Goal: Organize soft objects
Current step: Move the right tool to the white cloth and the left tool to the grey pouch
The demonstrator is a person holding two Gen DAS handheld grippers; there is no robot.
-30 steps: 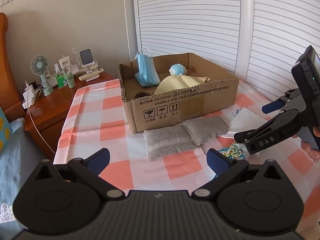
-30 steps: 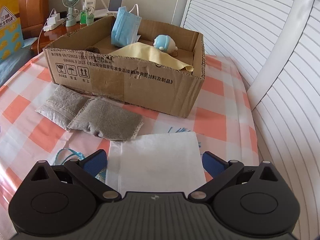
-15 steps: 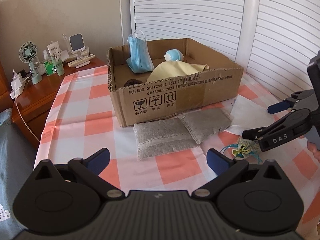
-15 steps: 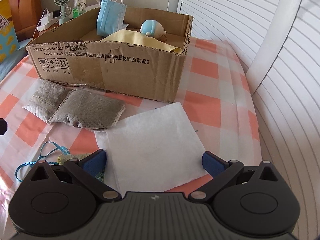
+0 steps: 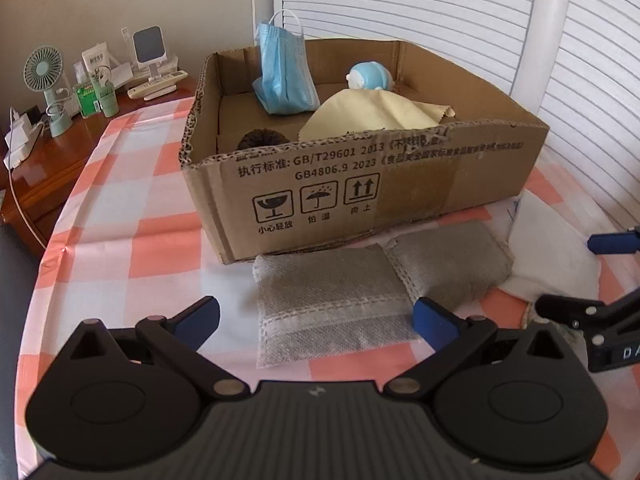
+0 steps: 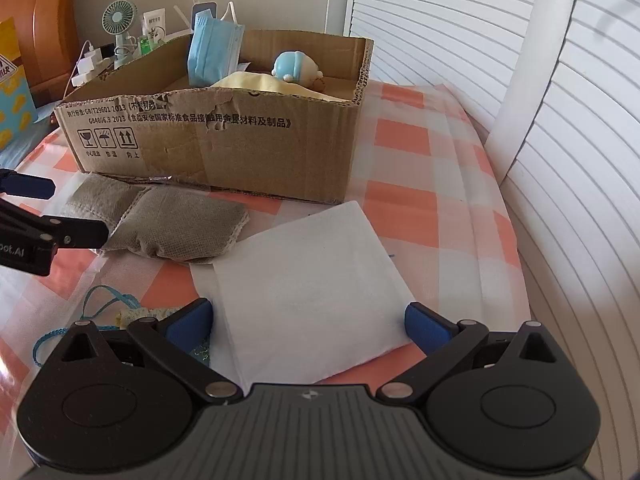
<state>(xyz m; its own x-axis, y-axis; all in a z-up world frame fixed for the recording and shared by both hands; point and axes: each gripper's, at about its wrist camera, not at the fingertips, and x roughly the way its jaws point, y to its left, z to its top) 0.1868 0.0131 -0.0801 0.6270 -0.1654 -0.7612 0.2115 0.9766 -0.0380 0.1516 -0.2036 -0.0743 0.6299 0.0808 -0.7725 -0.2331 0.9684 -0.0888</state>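
Note:
An open cardboard box [image 5: 420,184] [image 6: 248,160] on the checked tablecloth holds a blue face mask [image 5: 284,76], a blue plush toy [image 5: 370,76], a yellow cloth [image 5: 372,116] and a dark round thing [image 5: 260,140]. Two joined grey fabric pouches [image 5: 332,300] [image 6: 176,228] lie in front of it. My left gripper [image 5: 316,320] is open just above the near pouch. My right gripper [image 6: 308,320] is open over a white tissue sheet [image 6: 308,280] [image 5: 552,248]. A small knitted item with a blue cord [image 6: 100,312] lies by its left finger.
A wooden nightstand [image 5: 44,160] at the left carries a small fan [image 5: 42,76], bottles, a phone stand and a charger. White louvred doors [image 6: 560,120] stand behind and close on the right, beyond the tablecloth's right edge [image 6: 508,208].
My left gripper has moved forward and right toward the grey pouches. My right gripper has come lower and closer over the white tissue. Both stay open.

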